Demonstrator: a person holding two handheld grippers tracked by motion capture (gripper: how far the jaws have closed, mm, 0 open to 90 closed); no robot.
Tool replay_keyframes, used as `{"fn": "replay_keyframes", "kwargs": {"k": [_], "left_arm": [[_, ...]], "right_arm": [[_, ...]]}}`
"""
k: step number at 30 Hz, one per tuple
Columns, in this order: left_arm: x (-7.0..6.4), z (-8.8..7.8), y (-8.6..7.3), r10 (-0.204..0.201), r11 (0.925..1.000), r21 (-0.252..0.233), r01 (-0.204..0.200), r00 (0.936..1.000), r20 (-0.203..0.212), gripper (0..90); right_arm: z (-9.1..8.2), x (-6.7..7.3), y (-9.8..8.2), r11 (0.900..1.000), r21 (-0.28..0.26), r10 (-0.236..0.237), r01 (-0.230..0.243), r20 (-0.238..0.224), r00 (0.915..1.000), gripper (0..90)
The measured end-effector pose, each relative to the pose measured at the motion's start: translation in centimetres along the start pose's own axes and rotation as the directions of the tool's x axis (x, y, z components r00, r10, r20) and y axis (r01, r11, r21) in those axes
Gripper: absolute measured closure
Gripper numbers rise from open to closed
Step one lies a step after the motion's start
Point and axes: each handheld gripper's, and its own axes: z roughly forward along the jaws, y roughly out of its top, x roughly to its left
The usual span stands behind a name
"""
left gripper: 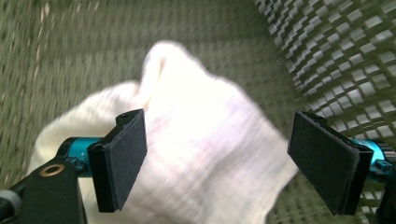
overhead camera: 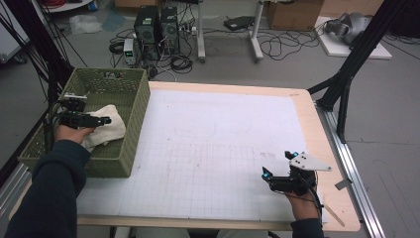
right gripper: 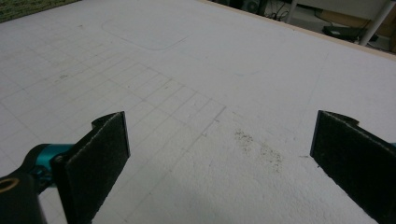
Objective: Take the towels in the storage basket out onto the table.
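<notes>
The L gripper [overhead camera: 101, 120] is hovering inside the green basket [overhead camera: 140, 106] at the table's left edge, jaws spread wide w/ nothing between them. The white cloth [overhead camera: 110, 126] is lying bunched on the basket floor, right under and just past the pads. In the left gripper view the cloth [left gripper: 196, 140] is sitting between and beyond the two black pads [left gripper: 122, 156], not pinched, w/ the basket's woven wall [left gripper: 336, 51] rising at the right.

Step in hand, as I read it: reaching in to take the cloth, approach nearly done, grasp not yet made.

The R gripper [overhead camera: 278, 166] is resting low at the near right of the white gridded mat [overhead camera: 223, 129], jaws also wide apart and holding nothing; the right gripper view is looking over bare mat [right gripper: 196, 70] between its pads [right gripper: 100, 163].

Next move prob. calls for dropping the L gripper a bit more so the pads straddle a raised fold, then closing, then lifting straight up to clear the basket rim. Cloth is soft, so a shallow pinch could slip.
</notes>
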Motion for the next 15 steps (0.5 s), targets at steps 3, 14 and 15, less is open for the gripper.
{"fn": "replay_keyframes", "kwargs": {"k": [3, 14, 15], "left_arm": [[0.1, 0.4, -0.2, -0.003, 0.9996, 0.028, 0.004, 0.9998, -0.018, 21.0], [0.3, 2.4, -1.2, 0.023, 0.9628, 0.27, 0.016, 0.99, -0.139, 29.3], [0.2, 2.6, -1.3, 0.041, 0.9561, 0.293, 0.0, 0.9902, -0.134, 31.2]], "right_arm": [[0.0, 0.0, 0.0, 1.0, 0.001, -0.002, 0.002, -0.002, 1.0, 3.8], [0.1, 0.1, -0.1, 1.0, 0.013, -0.002, 0.002, 0.0, 1.0, 3.8], [0.1, 0.1, -0.2, 1.0, 0.015, 0.0, 0.0, -0.001, 1.0, 3.8]]}}
